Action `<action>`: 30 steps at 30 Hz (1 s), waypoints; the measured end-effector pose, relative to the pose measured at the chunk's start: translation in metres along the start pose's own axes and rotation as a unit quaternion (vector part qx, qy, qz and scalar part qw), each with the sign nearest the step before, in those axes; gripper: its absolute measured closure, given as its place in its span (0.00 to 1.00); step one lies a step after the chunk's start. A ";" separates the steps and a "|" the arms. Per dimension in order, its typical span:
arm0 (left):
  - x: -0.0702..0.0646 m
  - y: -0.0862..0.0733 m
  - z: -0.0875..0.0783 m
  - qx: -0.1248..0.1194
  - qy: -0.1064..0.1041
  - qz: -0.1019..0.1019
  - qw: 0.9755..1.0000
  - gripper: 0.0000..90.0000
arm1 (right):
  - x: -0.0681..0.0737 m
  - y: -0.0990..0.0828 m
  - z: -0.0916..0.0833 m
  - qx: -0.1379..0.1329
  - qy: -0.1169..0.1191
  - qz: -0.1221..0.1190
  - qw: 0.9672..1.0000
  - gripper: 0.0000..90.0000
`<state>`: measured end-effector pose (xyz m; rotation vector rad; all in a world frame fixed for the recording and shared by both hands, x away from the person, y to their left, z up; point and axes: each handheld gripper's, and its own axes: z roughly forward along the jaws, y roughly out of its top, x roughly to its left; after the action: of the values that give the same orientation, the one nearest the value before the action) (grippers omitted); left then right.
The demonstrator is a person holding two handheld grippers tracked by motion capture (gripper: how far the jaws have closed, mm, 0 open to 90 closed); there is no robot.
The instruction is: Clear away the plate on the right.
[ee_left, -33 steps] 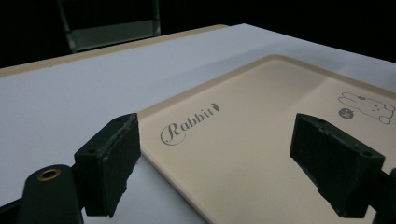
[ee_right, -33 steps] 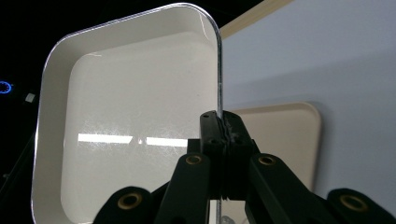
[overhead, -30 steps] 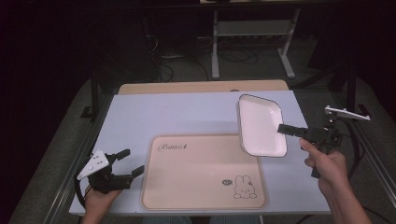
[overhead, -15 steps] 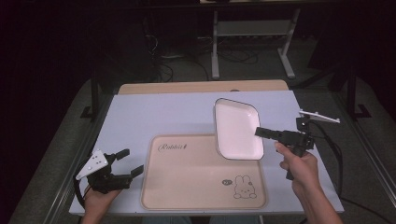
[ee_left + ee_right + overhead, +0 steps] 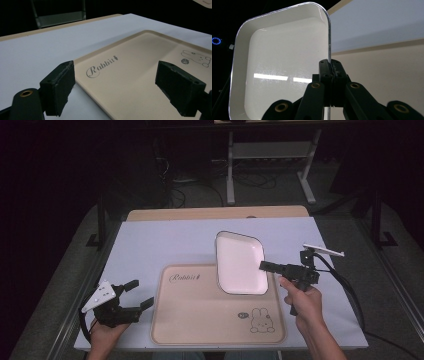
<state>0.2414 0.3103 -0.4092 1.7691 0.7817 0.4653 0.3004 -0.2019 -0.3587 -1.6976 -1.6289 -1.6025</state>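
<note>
White rectangular dish (image 5: 240, 263) hangs in the air, pinched by its right rim in the right claw (image 5: 265, 266), above the far right corner of the beige rabbit tray (image 5: 200, 315) that lies flat on the pale worktop (image 5: 165, 240). In the right gripper view the two black jaws are clenched on the thin rim, and the dish (image 5: 277, 65) stands on edge there, its hollow facing the lens. By my judgement the carry is well along: the dish is lifted and over the tray, not yet set down, so lowering it flat and releasing the rim are what remain. Whether any part of it touches the tray I cannot tell from above.

The right hand (image 5: 302, 302) comes in from the bottom right edge, forearm angled up, claw pointing left toward the table's middle. The left claw (image 5: 137, 295) rests low at the near left corner of the worktop, jaws spread wide and empty, aimed across the tray's "Rabbit" lettering (image 5: 100, 66).
</note>
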 end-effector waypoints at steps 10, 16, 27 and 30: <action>0.000 0.000 0.000 0.001 0.000 0.001 1.000 0.18 | -0.002 -0.010 0.016 -0.001 -0.013 0.003 1.000 0.98; 0.001 0.000 -0.001 -0.002 0.001 -0.001 1.000 0.18 | -0.007 -0.020 0.032 0.007 -0.029 0.006 1.000 0.98; 0.000 0.000 -0.001 -0.002 -0.001 0.000 1.000 0.18 | -0.023 -0.040 0.050 0.019 -0.064 0.019 0.998 0.98; 0.001 0.000 0.000 -0.001 -0.001 0.000 1.000 0.18 | -0.025 -0.045 0.055 0.024 -0.074 0.014 0.997 0.98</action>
<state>0.2414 0.3111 -0.4093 1.7662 0.7798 0.4639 0.2964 -0.1557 -0.4188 -1.8457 -1.6895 -1.4436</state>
